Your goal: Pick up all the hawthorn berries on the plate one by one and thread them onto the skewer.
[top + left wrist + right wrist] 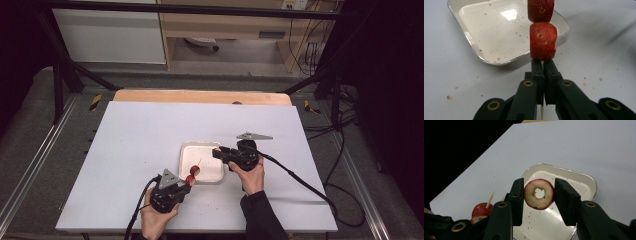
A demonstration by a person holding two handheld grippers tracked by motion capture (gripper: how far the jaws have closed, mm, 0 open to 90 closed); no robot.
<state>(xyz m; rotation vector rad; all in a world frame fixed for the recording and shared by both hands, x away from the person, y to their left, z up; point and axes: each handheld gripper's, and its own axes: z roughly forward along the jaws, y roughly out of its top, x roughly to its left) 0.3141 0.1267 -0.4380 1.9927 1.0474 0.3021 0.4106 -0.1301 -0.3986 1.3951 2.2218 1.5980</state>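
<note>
Right gripper [538, 195] pinches a cored ring [539, 194] over the tray [587, 182]. Left gripper [543, 66] is clamped on a skewer [197, 164] carrying two pieces [543, 41]. The skewer's tip points up toward the ring from the ring's lower left, so the hole must line up with that axis.

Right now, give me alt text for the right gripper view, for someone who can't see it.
Two black jaws of the right gripper pinch a cored red fruit ring above a white tray on a white table. At lower left, a wooden skewer pokes up through red fruit pieces.
</note>
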